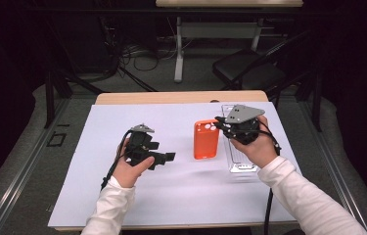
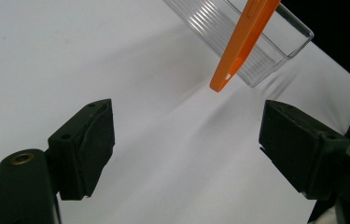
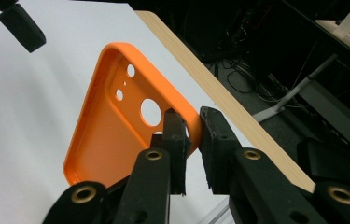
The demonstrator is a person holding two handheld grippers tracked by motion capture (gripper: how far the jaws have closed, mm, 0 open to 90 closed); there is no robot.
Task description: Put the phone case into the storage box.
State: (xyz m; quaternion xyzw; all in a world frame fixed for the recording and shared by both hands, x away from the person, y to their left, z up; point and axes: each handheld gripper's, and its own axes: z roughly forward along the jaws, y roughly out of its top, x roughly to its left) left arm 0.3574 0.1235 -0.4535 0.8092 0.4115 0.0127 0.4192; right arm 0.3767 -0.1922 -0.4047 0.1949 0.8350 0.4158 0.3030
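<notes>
Fingers first: the left gripper [image 2: 186, 140] has its two black pads [image 2: 86, 144] spread wide with nothing but white sheet between them. Over on the other side, the right gripper [image 3: 191, 140] pinches the top corner of the orange phone case [image 3: 112, 135], one pad inside the shell, one outside, right by the large round camera hole.

From the high view, the left gripper [image 1: 144, 149] sits left of centre above the white sheet [image 1: 171, 196], and the case [image 1: 206, 139] stands near the middle, just left of the right gripper [image 1: 240, 128] and beside the clear plastic tray [image 1: 242, 164].

Count it up: two grippers, one orange case, one clear tray.

That left gripper view gives the case [image 2: 245, 44] edge-on, a thin orange strip tilted off the table with its lower corner near the sheet, the ribbed tray [image 2: 280, 51] behind it. Only the right gripper view reveals the case's hollow inside and its holes, plus the wooden table edge [image 3: 219, 93].

The tray is half hidden under the right hand in the high view, and its top is cut off in the left gripper view.
</notes>
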